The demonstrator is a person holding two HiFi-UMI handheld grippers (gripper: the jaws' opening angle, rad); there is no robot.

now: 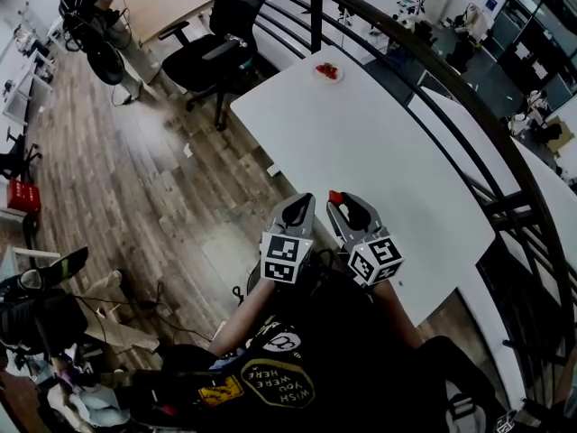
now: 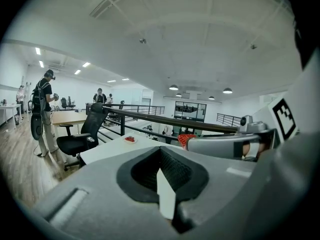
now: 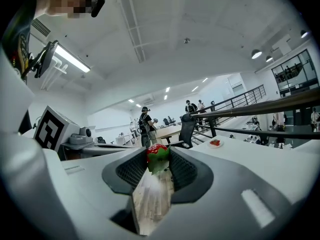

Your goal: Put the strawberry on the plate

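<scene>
My right gripper [image 1: 335,200] is shut on a red strawberry [image 1: 336,197] with green leaves, held just over the near edge of the white table [image 1: 379,152]. In the right gripper view the strawberry [image 3: 157,156] sits pinched at the tips of the right gripper [image 3: 158,165]. My left gripper [image 1: 305,202] hangs close beside it on the left, shut and with nothing in it; its jaws [image 2: 160,156] meet at the tips. A small white plate [image 1: 328,71] with red fruit on it stands at the table's far end, and also shows as the plate [image 3: 215,143] and the plate [image 2: 129,140].
A dark curved railing [image 1: 469,124] runs along the table's right side. A black office chair [image 1: 225,34] stands off the far left corner, over a wood floor [image 1: 135,170]. A person [image 1: 86,16] stands further back by another desk.
</scene>
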